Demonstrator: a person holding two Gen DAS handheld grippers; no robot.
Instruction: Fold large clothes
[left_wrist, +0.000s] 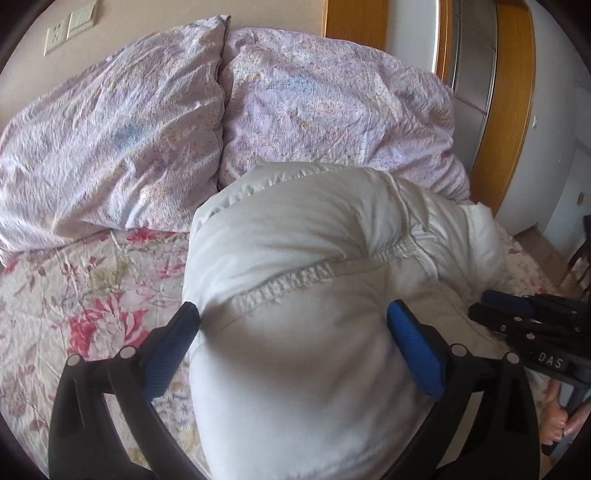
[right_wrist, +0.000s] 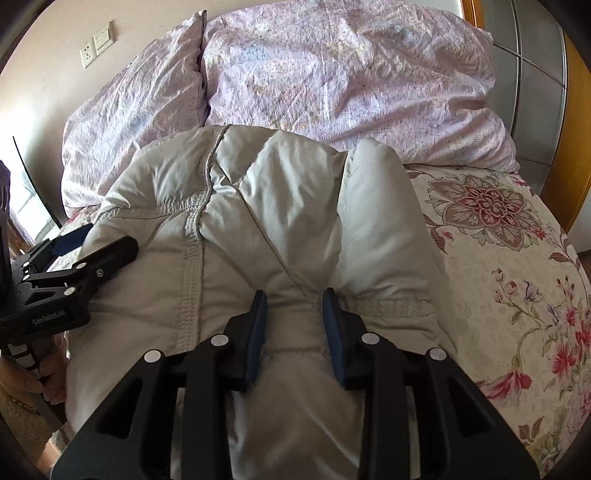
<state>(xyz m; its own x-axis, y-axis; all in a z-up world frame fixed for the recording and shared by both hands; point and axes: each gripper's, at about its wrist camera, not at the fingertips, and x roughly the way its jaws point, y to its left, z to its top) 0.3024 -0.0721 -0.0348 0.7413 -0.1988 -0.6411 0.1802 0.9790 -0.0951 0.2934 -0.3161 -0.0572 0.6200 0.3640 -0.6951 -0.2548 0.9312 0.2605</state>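
Note:
A puffy off-white down jacket (left_wrist: 314, 240) (right_wrist: 258, 203) lies bundled on the flowered bedsheet (left_wrist: 74, 295). My left gripper (left_wrist: 293, 314) stands wide open and straddles the jacket's near bulge, its blue pads at either flank; in the right wrist view it (right_wrist: 98, 240) sits at the jacket's left edge. My right gripper (right_wrist: 295, 314) has a thick fold of the jacket between its blue pads. The fold fills the gap, touches both pads and narrows there. In the left wrist view the right gripper (left_wrist: 480, 304) rests at the jacket's right side.
A crumpled lilac duvet (left_wrist: 332, 110) and a matching pillow (left_wrist: 110, 129) are heaped just behind the jacket. Wall sockets (left_wrist: 70, 26) sit at the back left, a wooden door frame (left_wrist: 509, 110) at the right. A person's hand (left_wrist: 557, 424) holds the right gripper's handle.

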